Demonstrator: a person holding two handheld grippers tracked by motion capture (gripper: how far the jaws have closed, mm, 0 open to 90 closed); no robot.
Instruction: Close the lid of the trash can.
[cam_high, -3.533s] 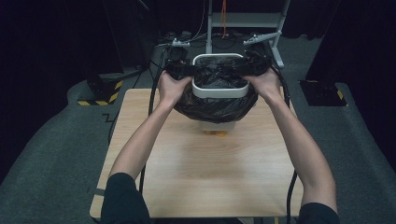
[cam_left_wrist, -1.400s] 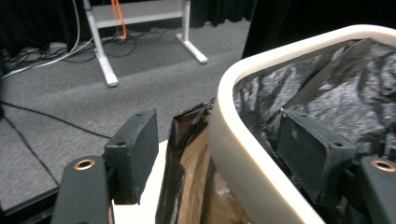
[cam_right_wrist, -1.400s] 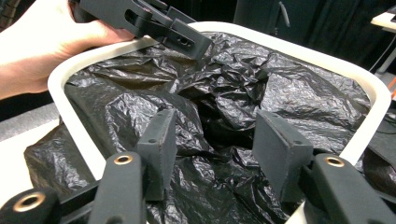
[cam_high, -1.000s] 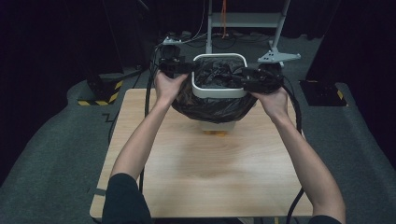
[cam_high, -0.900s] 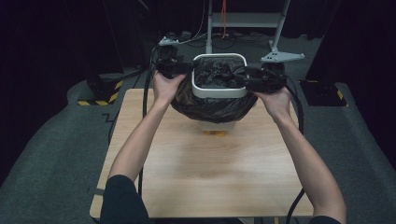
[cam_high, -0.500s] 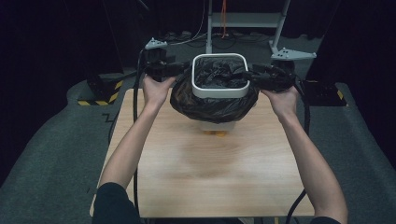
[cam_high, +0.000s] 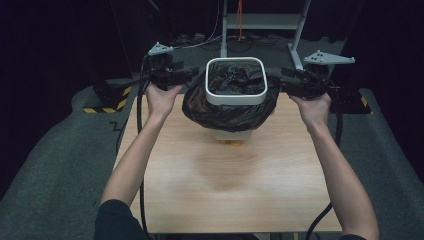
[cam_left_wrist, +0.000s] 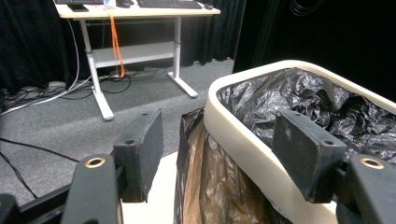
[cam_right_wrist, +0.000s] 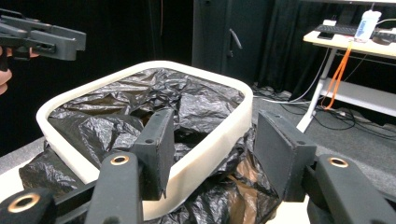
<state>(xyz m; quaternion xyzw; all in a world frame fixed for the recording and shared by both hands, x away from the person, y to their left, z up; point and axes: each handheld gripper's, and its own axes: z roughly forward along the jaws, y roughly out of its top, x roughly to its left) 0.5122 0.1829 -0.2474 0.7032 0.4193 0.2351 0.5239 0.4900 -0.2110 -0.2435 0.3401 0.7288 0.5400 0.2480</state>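
A white square bin (cam_high: 236, 101) stands at the far middle of the wooden table (cam_high: 225, 195). A black bag (cam_high: 225, 117) lines it and hangs crumpled over its outside. My left gripper (cam_high: 192, 75) hovers just left of the rim, open and pointing at it, with a small gap. My right gripper (cam_high: 284, 82) hovers just right of the rim, also open. In the left gripper view the open left gripper (cam_left_wrist: 224, 149) frames the rim (cam_left_wrist: 243, 140) and bag fold without pressing on them. The right gripper (cam_right_wrist: 217, 144) likewise frames the rim (cam_right_wrist: 205, 158); the left gripper (cam_right_wrist: 42, 39) shows beyond it.
Something small and orange (cam_high: 231, 143) peeks out under the bin's front. Behind the table stands a white desk frame (cam_high: 260, 22) with cables on the grey floor. A yellow-black striped base (cam_high: 107, 107) lies left of the table. Dark curtains surround the space.
Both hands have drawn outward from the bin's rim, the left gripper to the left and the right gripper to the right. The bin and bag stay in place.
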